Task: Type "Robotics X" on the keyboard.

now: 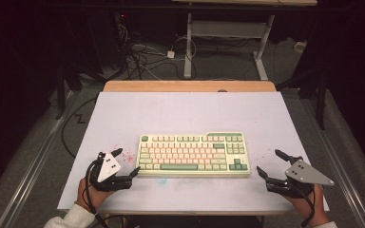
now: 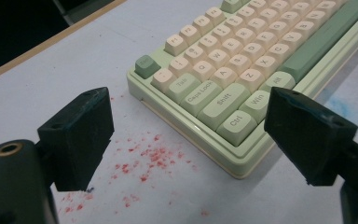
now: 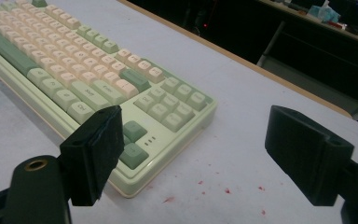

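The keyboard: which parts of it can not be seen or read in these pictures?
- High view: the keyboard is too small; no key legend is readable.
- Left gripper view: its right half is cut off by the top edge; the left claw covers part of its near edge.
- Right gripper view: its left end is cut off; the right claw covers some keys near the arrow keys.

Lab: dark curtains (image 1: 9,57), floor cables (image 1: 138,57), test table (image 1: 190,114).

The high view looks forward and down on the worktop (image 1: 123,114) from the person's side, the keyboard (image 1: 193,153) at centre. Each claw camera sits low and close to one keyboard end: the left's at the Ctrl corner (image 2: 223,88), the right's at the arrow-key corner (image 3: 121,102).
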